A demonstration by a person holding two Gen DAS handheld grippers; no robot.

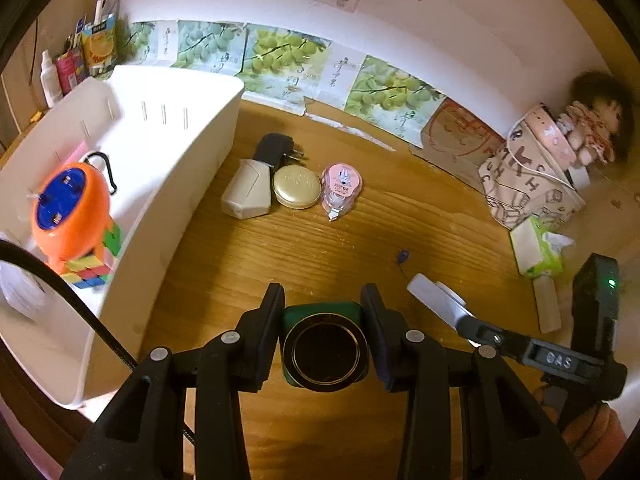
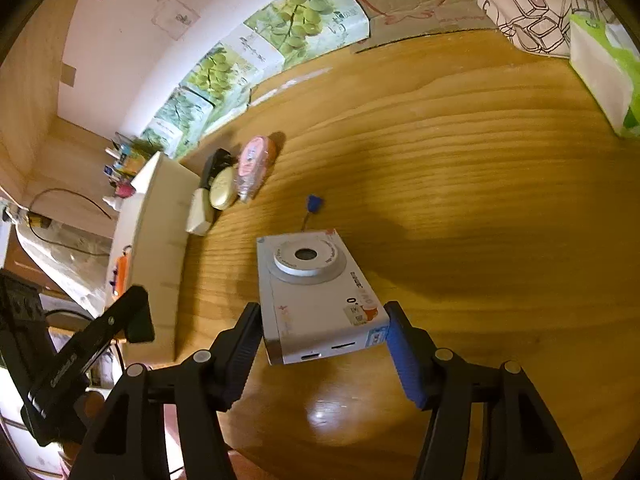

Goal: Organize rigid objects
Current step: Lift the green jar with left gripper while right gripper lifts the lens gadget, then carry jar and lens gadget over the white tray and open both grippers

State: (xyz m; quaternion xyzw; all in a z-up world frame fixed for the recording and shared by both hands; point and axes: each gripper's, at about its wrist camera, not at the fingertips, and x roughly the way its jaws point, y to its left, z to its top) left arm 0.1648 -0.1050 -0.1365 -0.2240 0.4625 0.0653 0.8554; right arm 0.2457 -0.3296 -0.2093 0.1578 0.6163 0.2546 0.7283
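Left wrist view: the left gripper [image 1: 324, 312] clamps a dark green gold-rimmed round tin [image 1: 324, 350] above the wooden table [image 1: 320, 248], beside the white plastic bin [image 1: 168, 168]. Right wrist view: the right gripper [image 2: 324, 332] clamps a white compact camera [image 2: 316, 296], lens up.

Left gripper [image 1: 323, 320] clamps a green jar [image 1: 324, 350] above the wooden table [image 1: 320, 248]. White bin [image 1: 168, 184] at left holds an orange toy [image 1: 70, 210] on a puzzle cube [image 1: 94, 270]. 4 items lie mid-table: charger [image 1: 276, 148], white case [image 1: 246, 190], gold tin [image 1: 297, 186], pink tape dispenser [image 1: 340, 188].
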